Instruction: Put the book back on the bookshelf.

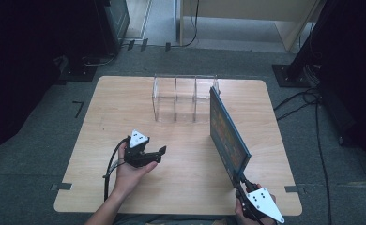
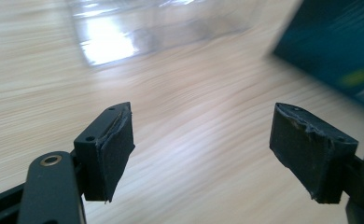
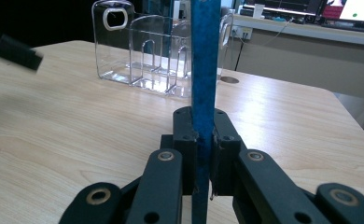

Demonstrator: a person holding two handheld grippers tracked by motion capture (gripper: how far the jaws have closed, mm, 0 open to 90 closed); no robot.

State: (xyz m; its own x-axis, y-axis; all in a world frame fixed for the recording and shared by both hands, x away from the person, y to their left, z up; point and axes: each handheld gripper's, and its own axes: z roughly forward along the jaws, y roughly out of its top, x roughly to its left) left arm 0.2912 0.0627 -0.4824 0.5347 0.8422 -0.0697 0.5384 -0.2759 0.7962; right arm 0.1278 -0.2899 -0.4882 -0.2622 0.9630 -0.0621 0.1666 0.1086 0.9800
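Note:
A thin blue book (image 1: 228,136) stands upright on edge over the right side of the wooden table (image 1: 120,112). My right gripper (image 1: 242,180) is shut on its lower near corner. In the right gripper view both jaws press the book's blue edge (image 3: 204,56), with my right gripper (image 3: 203,122) clamped just below. A clear plastic rack (image 1: 186,98) with several slots stands at the back middle; the book's far end is close beside its right end. My left gripper (image 1: 158,153) is low over the table's left middle, open and empty. Its pads (image 2: 117,140) stand wide apart in the left gripper view, facing the rack (image 2: 161,23) and the book (image 2: 334,42).
Grey carpet surrounds the table, with cables (image 1: 308,101) and a black stand base (image 1: 293,75) at the right. Pale wooden furniture (image 1: 247,14) stands beyond the far edge. A desk with screens (image 3: 311,18) is behind the rack (image 3: 143,51). A blurred black part (image 3: 12,49) shows at upper left.

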